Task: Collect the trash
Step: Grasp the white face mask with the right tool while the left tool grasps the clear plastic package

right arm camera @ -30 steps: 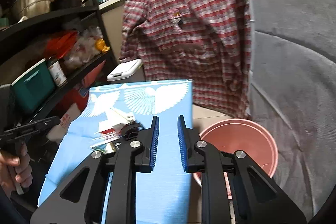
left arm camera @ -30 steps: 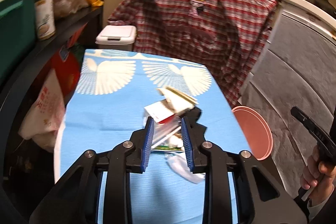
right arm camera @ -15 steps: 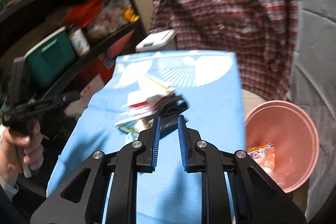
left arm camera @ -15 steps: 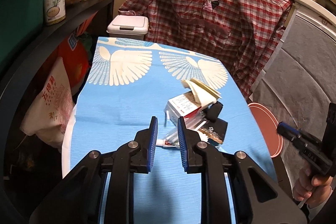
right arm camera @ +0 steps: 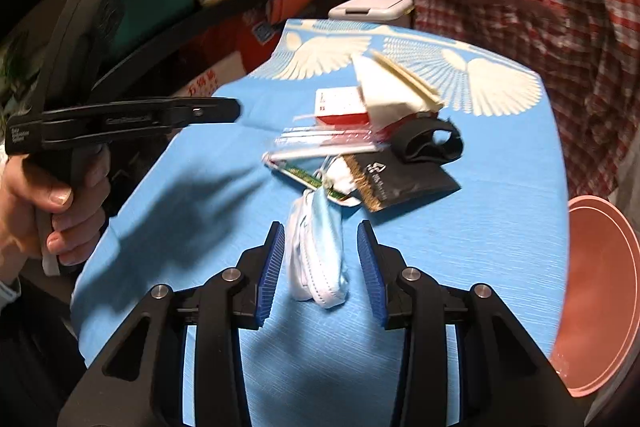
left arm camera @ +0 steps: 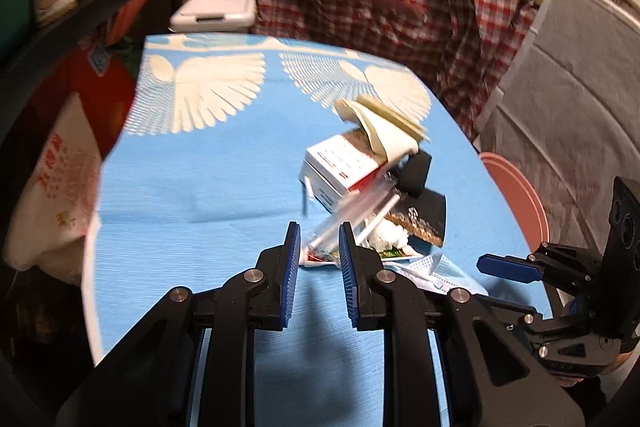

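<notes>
Step in hand: pickup of the next piece of trash. The right gripper [right arm camera: 320, 259] is spread wide, one finger on each side of a crumpled face mask [right arm camera: 318, 251] lying on the table [right arm camera: 500, 227]; nothing is gripped yet. The left gripper [left arm camera: 318, 263] has its fingers parted by a narrow gap and holds nothing, hovering at the near end of the trash heap [left arm camera: 372, 195].

Next move, as judged: lower the right fingers to the cloth, close on the mask, and carry it to the pink bucket [right arm camera: 600, 287] standing beside the table's right edge. Soft fabric may slip or trail its ear loops, so the squeeze should take in the bulk, not a corner.

Items, by material and shape:
- Face mask – pale blue and white pleated fabric, folded and limp, nearest the right gripper, its far end touching the heap.
- Small box [right arm camera: 340, 107] – white and red card, rectangular, tilted.
- Folded paper [right arm camera: 388, 87] – cream, stiff, creased into a wedge, resting on the box.
- Clear wrapper [right arm camera: 328, 141] – glossy plastic film, long and flat; blurred.
- Black packet [right arm camera: 400, 179] – matte, flat, with gold edging.
- Black band [right arm camera: 432, 143] – a dark loop, apparently fabric.
- Table covering – sky-blue woven cloth with white wing prints.
- Bucket – smooth pink plastic, round rim; its contents cannot be made out.
</notes>
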Available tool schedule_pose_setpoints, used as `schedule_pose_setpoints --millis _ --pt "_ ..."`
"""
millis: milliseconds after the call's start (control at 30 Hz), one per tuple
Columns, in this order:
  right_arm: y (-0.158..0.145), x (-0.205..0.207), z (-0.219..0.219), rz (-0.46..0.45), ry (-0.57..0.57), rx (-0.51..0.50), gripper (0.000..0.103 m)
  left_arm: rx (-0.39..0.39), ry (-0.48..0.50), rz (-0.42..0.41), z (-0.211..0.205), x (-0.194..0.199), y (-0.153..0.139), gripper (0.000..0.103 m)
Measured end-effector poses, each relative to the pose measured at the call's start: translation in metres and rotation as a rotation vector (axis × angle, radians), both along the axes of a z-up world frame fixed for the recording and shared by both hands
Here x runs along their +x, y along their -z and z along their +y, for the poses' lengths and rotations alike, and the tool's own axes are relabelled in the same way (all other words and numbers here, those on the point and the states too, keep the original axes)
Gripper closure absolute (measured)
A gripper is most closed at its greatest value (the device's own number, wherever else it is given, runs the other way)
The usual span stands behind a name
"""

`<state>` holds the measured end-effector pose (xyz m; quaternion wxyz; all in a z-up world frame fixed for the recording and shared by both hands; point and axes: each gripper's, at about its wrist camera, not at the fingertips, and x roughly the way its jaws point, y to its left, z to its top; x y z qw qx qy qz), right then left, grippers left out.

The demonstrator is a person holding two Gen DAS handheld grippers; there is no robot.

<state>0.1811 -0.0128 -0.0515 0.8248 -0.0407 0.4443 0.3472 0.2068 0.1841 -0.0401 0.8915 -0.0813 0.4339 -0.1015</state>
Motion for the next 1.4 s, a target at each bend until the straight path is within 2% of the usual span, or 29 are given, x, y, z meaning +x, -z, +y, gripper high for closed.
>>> schedule_pose_setpoints --millis 67,133,500,700,800,933,1033,1400 --pt "0.004 0.001 0.001 0.008 -0.008 -0.001 0.064 0.017 0.015 0.009 -0.007 0.004 0.006 0.066" --pt "0.007 0.002 0.002 0.014 -0.014 -0.001 0.064 0.026 0.025 0.01 -0.01 0.007 0.01 0.061" --pt "0.016 0.007 0.0 0.029 -0.03 -0.009 0.066 0.057 0.063 0.047 -0.027 0.023 0.029 0.058" --pt "0.017 0.007 0.001 0.028 -0.047 -0.012 0.082 0.074 0.064 0.052 -0.028 0.027 0.036 0.059" --pt "0.017 0.005 0.001 0.018 -0.051 -0.021 0.086 0.087 0.077 0.059 -0.032 0.027 0.037 0.076" --pt "0.013 0.004 -0.002 0.012 -0.045 -0.012 0.088 0.109 0.087 0.052 -0.033 0.024 0.033 0.093" --pt "0.007 0.003 -0.005 0.002 -0.034 -0.004 0.089 0.111 0.08 0.042 -0.03 0.02 0.027 0.098" --pt "-0.017 -0.006 -0.024 -0.041 0.016 0.033 0.089 0.091 0.058 -0.003 -0.025 0.001 0.0 0.102"
